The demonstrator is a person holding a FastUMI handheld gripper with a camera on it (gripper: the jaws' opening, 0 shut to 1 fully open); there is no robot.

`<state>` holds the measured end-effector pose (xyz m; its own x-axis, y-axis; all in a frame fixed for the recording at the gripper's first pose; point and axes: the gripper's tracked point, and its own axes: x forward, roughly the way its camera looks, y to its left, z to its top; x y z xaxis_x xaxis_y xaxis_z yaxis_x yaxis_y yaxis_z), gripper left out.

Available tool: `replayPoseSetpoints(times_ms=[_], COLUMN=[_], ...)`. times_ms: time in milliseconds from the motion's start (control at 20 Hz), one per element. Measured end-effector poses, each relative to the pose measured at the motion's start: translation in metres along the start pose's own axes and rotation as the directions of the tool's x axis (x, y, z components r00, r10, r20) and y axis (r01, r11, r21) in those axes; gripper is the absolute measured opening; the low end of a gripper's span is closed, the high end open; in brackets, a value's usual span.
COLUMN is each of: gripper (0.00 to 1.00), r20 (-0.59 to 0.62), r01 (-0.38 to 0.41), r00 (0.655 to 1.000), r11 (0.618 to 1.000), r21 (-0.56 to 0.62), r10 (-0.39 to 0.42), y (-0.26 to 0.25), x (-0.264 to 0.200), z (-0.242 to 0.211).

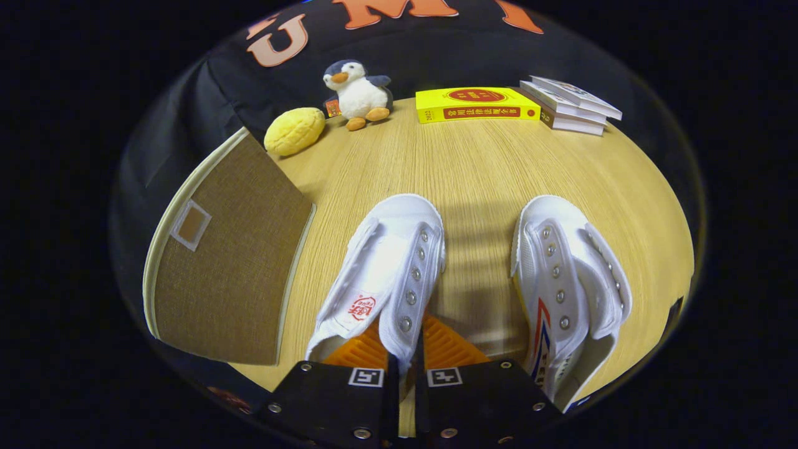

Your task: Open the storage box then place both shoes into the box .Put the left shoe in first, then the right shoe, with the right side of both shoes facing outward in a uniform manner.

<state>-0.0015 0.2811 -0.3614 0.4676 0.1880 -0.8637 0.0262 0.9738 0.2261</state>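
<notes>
My gripper [405, 349] is clamped narrow on the left shoe [383, 274] by its thin eyelet flap, which I judge may slip free when lifted toward the storage box [224, 262].

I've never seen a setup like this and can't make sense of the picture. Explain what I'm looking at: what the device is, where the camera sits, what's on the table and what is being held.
A person holds a handheld two-finger gripper, and the camera rides on it, looking forward along the fingers, hence the round, bulging picture. The fingers are closed on the eyelet edge of the left white shoe, pinching it between them. A second white shoe lies apart to the right on the wooden table. Left of the shoes stands a brown fabric storage box; I cannot tell whether it is open yet. Beyond the shoes sit a yellow bun-shaped toy, a plush penguin, a yellow book and a stack of books.
</notes>
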Motion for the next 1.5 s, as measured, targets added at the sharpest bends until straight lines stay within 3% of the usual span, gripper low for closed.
replayPoseSetpoints(times_ms=[50, 150, 600, 850, 1200, 1500], gripper=[0.05, 0.03, 0.01, 0.01, 0.01, 0.01], r20=[0.002, 0.016, 0.075, 0.151, 0.264, 0.226], r01=[0.003, -0.009, -0.064, -0.137, -0.233, -0.293], r00=[1.000, 1.000, 0.996, 0.982, 0.944, 0.936], r11=[1.000, 0.999, 0.991, 0.978, 0.966, 0.952], r21=[0.021, 0.048, 0.116, 0.154, 0.110, 0.084], r10=[-0.003, 0.009, 0.056, 0.114, 0.198, 0.269], y=[-0.002, -0.001, 0.025, 0.054, 0.111, 0.170], x=[-0.001, -0.003, -0.038, -0.064, -0.124, -0.125], z=[0.003, 0.009, 0.051, 0.092, 0.153, 0.155])
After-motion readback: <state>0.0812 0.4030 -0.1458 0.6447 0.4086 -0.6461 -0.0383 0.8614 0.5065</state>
